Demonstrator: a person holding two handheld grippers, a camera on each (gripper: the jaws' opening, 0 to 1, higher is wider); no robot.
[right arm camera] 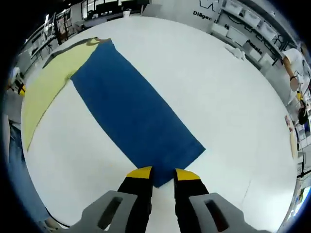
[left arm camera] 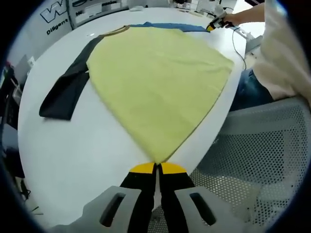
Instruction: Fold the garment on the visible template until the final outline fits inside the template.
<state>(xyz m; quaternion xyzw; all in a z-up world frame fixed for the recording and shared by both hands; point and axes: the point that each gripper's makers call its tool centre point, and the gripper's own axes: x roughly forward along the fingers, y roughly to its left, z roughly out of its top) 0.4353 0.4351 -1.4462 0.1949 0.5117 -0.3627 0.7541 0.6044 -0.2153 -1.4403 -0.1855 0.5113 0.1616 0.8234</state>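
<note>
Across a wide white table [left arm camera: 87,160], a yellow garment [left arm camera: 160,92] with a black sleeve [left arm camera: 65,92] lies spread flat, partly over a blue rectangular template [right arm camera: 136,121] that reaches out beyond it in the right gripper view. At the garment's near corner, the left gripper [left arm camera: 157,167] is clenched on the yellow cloth, its yellow-tipped jaws pressed together over the hem. The right gripper [right arm camera: 163,172] is released, its jaws standing apart on either side of the template's near corner, holding nothing. A clean fold likely calls for lifting the pinched corner low and carrying it toward the blue panel, keeping the edge taut so the outline lands inside it. Background signs read only partly: "Diligen" beneath a large white logo; the rest is too blurred to tell.
</note>
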